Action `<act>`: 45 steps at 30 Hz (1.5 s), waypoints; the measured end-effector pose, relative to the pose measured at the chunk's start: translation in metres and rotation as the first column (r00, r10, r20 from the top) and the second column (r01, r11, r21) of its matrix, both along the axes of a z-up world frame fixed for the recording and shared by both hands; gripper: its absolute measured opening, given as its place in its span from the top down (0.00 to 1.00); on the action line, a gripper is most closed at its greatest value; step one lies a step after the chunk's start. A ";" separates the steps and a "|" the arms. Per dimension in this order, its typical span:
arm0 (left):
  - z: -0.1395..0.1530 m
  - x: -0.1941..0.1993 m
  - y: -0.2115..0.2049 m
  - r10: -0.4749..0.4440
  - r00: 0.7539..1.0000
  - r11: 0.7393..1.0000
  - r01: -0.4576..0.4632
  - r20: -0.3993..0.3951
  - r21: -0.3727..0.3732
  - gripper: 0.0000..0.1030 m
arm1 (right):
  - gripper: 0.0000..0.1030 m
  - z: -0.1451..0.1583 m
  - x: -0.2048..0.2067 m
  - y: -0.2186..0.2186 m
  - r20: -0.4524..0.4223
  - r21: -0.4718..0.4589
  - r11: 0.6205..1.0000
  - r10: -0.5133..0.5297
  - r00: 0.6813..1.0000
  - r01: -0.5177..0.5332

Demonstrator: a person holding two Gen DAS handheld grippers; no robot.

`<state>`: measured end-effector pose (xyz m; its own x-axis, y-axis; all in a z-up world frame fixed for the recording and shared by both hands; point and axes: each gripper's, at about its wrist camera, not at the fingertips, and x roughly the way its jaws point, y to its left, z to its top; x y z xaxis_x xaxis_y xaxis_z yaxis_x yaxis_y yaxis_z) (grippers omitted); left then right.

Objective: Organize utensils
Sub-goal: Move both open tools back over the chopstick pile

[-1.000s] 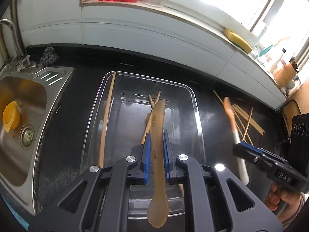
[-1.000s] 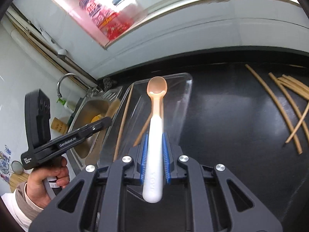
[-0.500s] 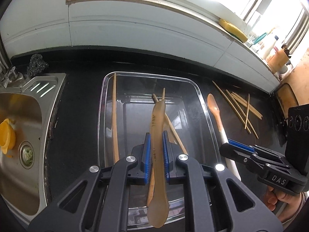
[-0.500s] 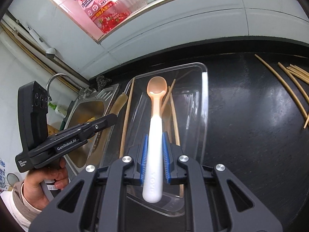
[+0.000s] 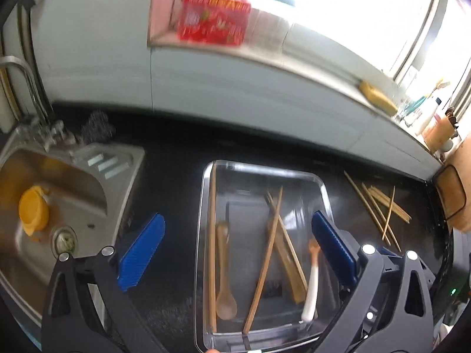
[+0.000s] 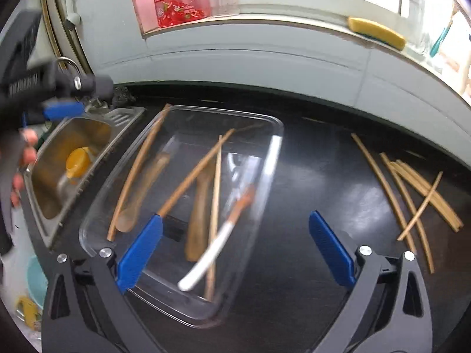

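Both spoons have left the grippers since the earlier frames and now lie in the clear tray (image 5: 206,176). The left gripper (image 5: 235,253) is opening, jaws spread wide with nothing between its blue pads (image 5: 141,253); the wooden spoon (image 5: 224,282) lies in the tray's lower left part. The right gripper (image 6: 235,253) is opening too, also empty; the white-handled spoon (image 6: 217,241) lies blurred, across the chopsticks (image 6: 191,176) in the tray. Loose chopsticks (image 6: 412,188) lie on the black counter (image 6: 318,176) at right. The sink (image 5: 73,182) sits left of the tray.
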<state>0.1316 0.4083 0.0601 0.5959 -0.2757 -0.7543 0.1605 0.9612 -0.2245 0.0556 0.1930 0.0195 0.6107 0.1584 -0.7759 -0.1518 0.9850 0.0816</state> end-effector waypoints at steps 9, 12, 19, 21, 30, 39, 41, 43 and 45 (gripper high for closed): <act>0.010 0.000 -0.058 -0.064 0.998 0.998 0.063 0.010 0.029 0.06 | 0.06 0.004 -0.020 -0.052 0.049 0.023 0.997 -0.069 0.996 0.068; 0.004 -0.001 -0.092 -0.101 0.995 0.995 0.101 -0.020 0.009 0.06 | 0.07 -0.001 -0.030 -0.079 0.035 0.036 0.994 -0.101 0.994 0.100; -0.024 0.008 -0.192 -0.170 0.976 0.985 0.174 -0.138 0.015 0.06 | 0.06 -0.028 -0.059 -0.194 -0.070 0.125 0.944 -0.300 0.951 0.306; -0.037 0.012 -0.222 -0.158 0.972 0.985 0.167 -0.172 0.038 0.06 | 0.06 -0.033 -0.065 -0.224 -0.092 0.139 0.922 -0.351 0.932 0.361; -0.077 0.025 -0.330 -0.131 0.963 0.980 0.162 -0.236 0.117 0.06 | 0.06 -0.035 -0.075 -0.337 -0.060 0.059 0.910 -0.408 0.911 0.411; -0.116 0.033 -0.375 0.010 0.969 0.961 0.059 -0.246 0.271 0.06 | 0.07 -0.044 -0.034 -0.408 0.006 -0.049 0.947 -0.319 0.948 0.319; -0.122 0.034 -0.380 0.036 0.968 0.953 0.042 -0.250 0.302 0.06 | 0.07 -0.048 -0.020 -0.412 0.001 -0.065 0.958 -0.280 0.960 0.280; -0.133 0.036 -0.383 0.075 0.958 0.946 0.019 -0.275 0.324 0.06 | 0.07 -0.053 -0.007 -0.411 0.009 -0.087 0.967 -0.241 0.970 0.241; -0.140 0.037 -0.382 0.096 0.956 0.948 -0.003 -0.277 0.319 0.05 | 0.07 -0.057 0.004 -0.412 0.020 -0.114 0.972 -0.207 0.978 0.208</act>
